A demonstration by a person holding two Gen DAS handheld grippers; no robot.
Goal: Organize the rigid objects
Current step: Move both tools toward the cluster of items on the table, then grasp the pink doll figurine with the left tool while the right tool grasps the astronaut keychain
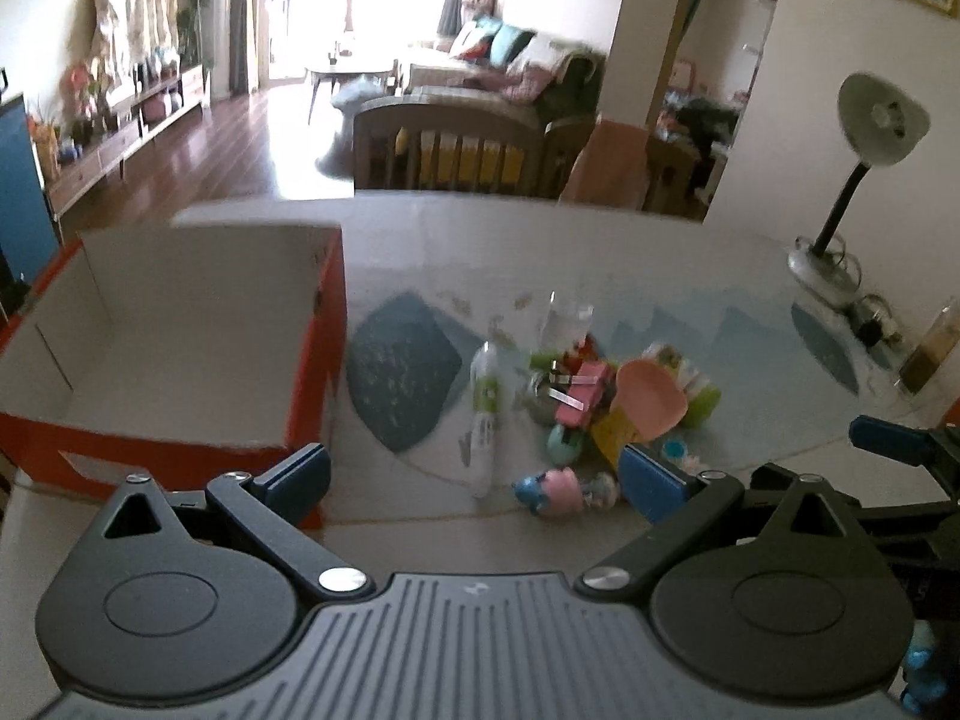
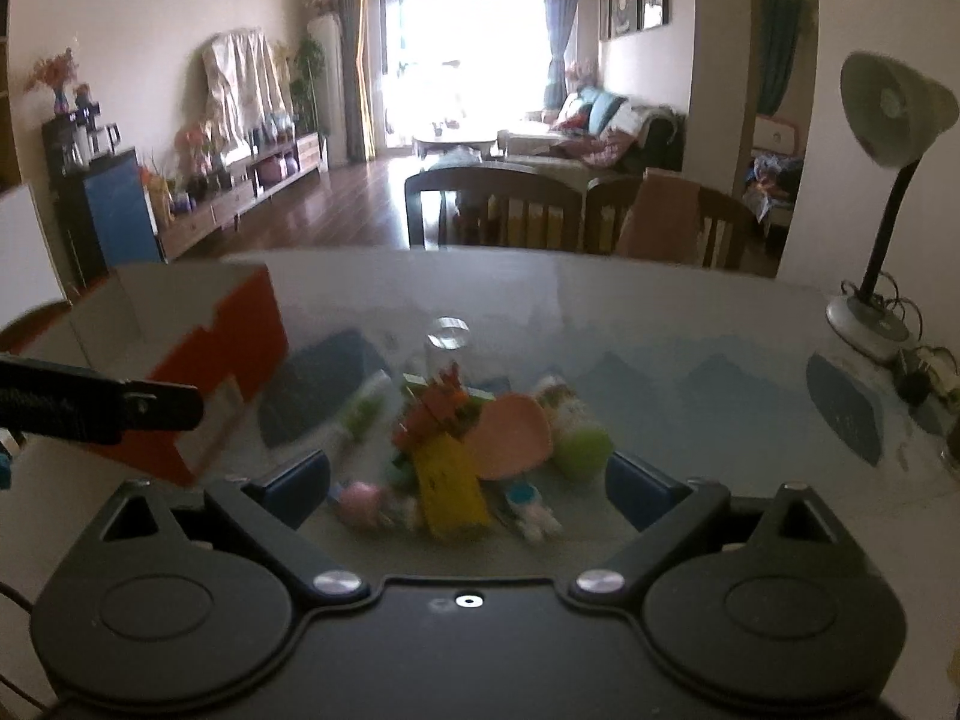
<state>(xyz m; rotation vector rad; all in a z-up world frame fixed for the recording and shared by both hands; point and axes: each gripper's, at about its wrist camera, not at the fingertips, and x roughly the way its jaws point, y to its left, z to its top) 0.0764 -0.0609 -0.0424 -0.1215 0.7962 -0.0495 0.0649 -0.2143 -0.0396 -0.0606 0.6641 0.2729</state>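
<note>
Toys (image 2: 474, 450) lie heaped, colourful, beside box (image 1: 180, 324).

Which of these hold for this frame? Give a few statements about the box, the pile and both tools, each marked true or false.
1. The orange box holds nothing that can be seen. True.
2. The left tool grips the white tube. False: its jaws are open and hold nothing.
3. The pink scoop lies in the pile on the table. True.
4. The right tool is shut on the yellow card. False: it is open, with the card lying between its fingers.
5. The desk lamp stands inside the box. False: it stands on the table's right side.
</note>
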